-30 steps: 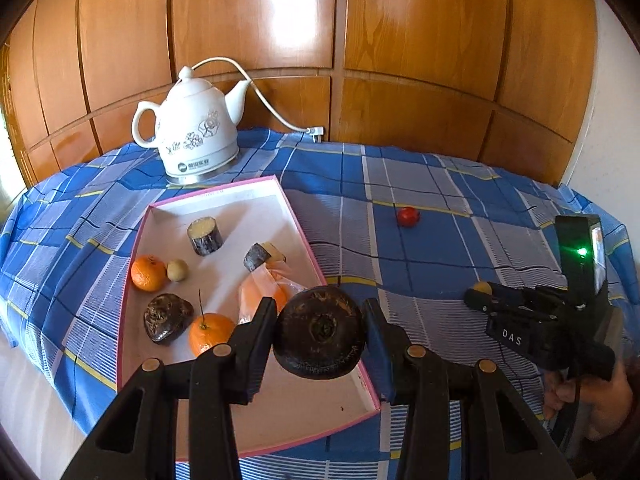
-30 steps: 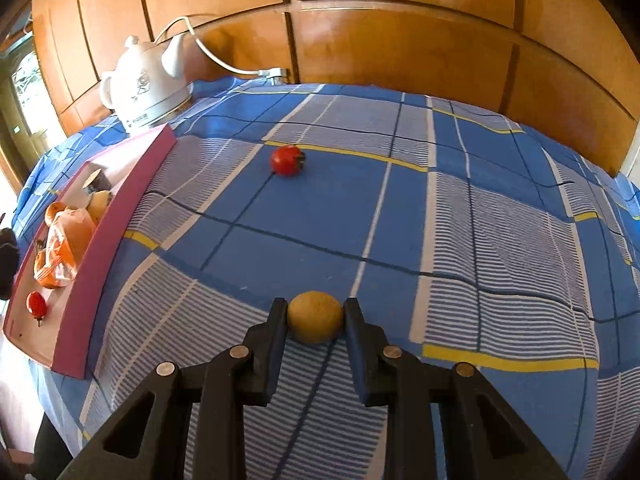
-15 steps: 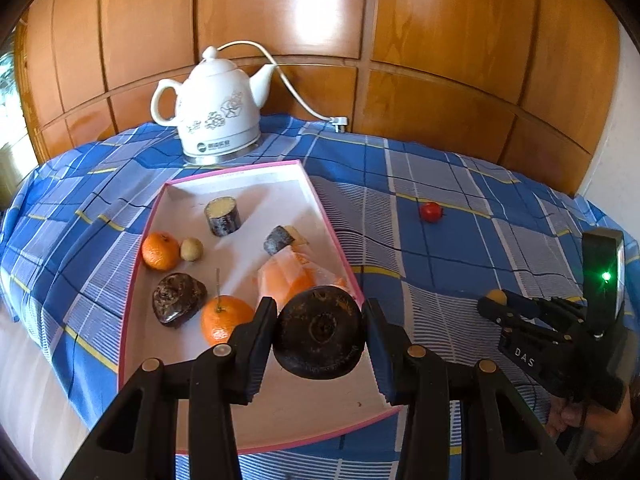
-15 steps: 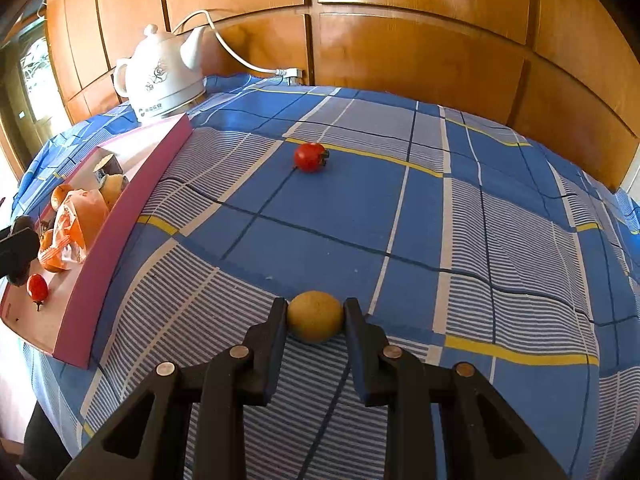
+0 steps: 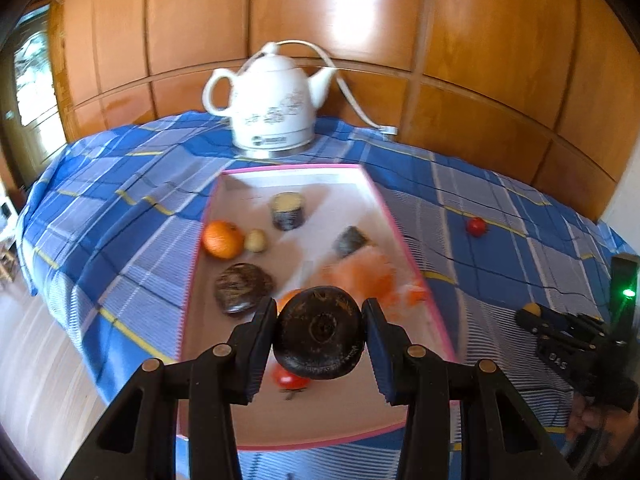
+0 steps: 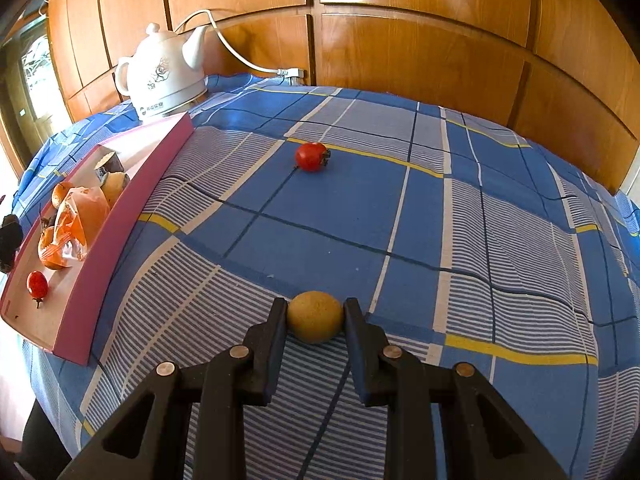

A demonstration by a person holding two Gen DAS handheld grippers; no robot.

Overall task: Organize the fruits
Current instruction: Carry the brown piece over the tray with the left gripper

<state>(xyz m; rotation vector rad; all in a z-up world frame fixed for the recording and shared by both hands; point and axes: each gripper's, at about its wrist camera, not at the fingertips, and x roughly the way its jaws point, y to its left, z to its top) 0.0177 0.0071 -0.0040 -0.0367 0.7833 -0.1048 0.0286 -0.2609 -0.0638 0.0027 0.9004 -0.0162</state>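
My left gripper [image 5: 320, 334] is shut on a dark round fruit [image 5: 320, 332] and holds it above the near part of the pink-rimmed tray [image 5: 296, 169]. The tray holds an orange [image 5: 222, 239], a small tan fruit [image 5: 256, 241], a dark lumpy fruit [image 5: 243, 288], two cut dark pieces [image 5: 287, 211], a bagged orange fruit [image 5: 362, 276] and a small red fruit [image 5: 289, 379]. My right gripper [image 6: 316, 322] is shut on a small yellow fruit [image 6: 315, 320] over the cloth, right of the tray [image 6: 120, 224]. A red fruit [image 6: 311, 157] lies alone on the cloth.
A white kettle [image 5: 276, 114] with a cord stands behind the tray, against the wooden wall [image 5: 480, 40]. The blue checked cloth [image 6: 440, 220] covers the table. The table's near edge [image 5: 72, 320] drops to the floor at the left.
My left gripper has swung left with the dark fruit and now sits over the tray's near end. My right gripper has kept its yellow fruit and drifted slightly.
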